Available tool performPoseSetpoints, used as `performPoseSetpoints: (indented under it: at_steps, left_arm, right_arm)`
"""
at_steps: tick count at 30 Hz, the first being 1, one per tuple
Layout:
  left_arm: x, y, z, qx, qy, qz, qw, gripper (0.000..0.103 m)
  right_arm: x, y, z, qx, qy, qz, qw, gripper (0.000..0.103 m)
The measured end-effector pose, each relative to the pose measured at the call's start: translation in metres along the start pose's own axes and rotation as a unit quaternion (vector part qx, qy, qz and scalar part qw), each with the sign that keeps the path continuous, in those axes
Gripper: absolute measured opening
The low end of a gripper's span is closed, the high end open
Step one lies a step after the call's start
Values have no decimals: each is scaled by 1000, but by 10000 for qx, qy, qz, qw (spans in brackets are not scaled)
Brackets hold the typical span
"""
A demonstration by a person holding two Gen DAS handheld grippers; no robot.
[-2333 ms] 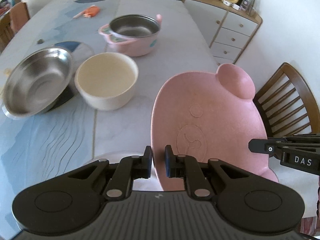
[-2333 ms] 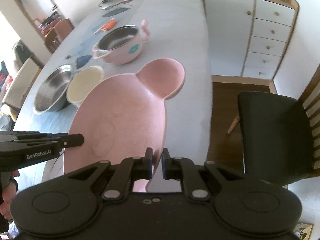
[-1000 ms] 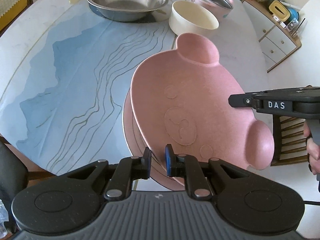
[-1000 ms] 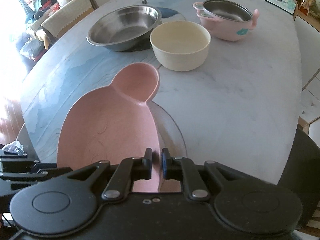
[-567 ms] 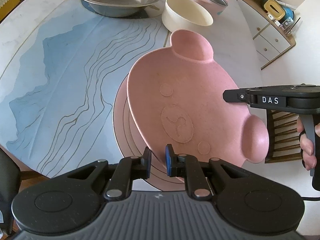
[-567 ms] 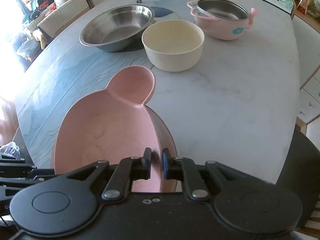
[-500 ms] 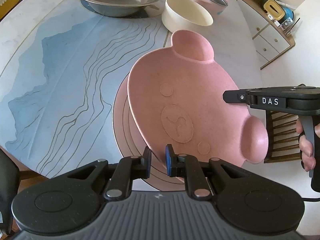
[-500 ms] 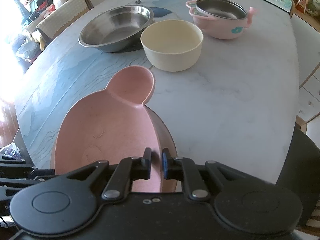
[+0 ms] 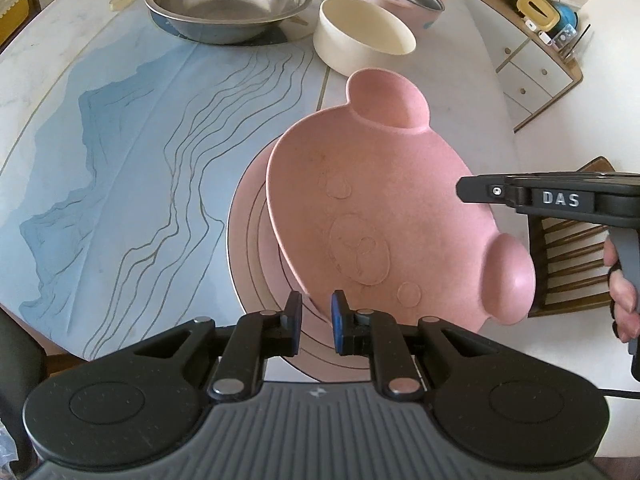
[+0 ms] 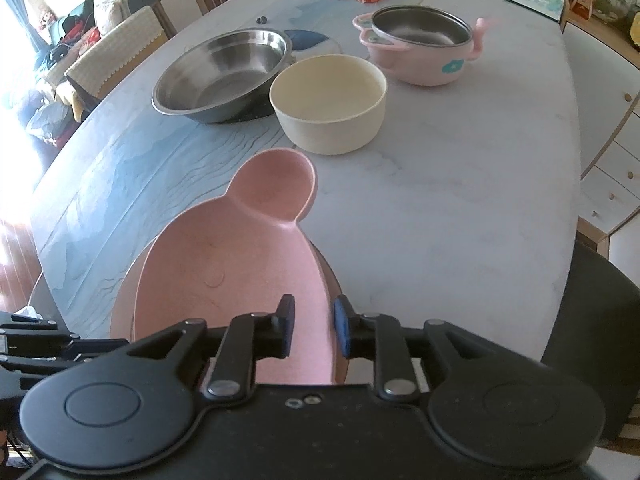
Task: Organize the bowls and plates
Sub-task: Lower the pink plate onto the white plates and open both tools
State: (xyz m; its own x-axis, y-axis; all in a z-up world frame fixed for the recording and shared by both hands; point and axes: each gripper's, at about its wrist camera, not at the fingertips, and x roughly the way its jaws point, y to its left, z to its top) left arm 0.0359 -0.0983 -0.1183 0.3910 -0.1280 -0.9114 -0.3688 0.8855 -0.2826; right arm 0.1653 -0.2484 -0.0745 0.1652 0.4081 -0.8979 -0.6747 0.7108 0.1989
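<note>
Meanwhile, a pink bear-shaped plate (image 9: 380, 208) sits atop a round pink plate (image 9: 256, 240), near the cream bowl (image 10: 328, 102). Its rim lies between the left gripper (image 9: 313, 316)'s narrow jaws; whether they pinch is unclear. The right gripper (image 10: 314, 330)'s jaws have just been opening, the rim loose between them.

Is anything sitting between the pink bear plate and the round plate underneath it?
Nothing visible. The pink bear plate lies directly over the round pink plate, whose exposed rim is bare; the covered part cannot be seen.
</note>
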Motion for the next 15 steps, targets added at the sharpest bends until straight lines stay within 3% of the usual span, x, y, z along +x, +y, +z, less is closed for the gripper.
performPoseSetpoints:
  at_steps: [11,15]
  left_arm:
    - [-17,-10,0,362,-275,33,9990,16]
    - [-26,-17,-2,521,-459,60,9976,31]
  right_arm:
    - [-26,2,-14,216,-177,269,9992,30]
    - [-36,7,-21,267,-233,329,9988,32]
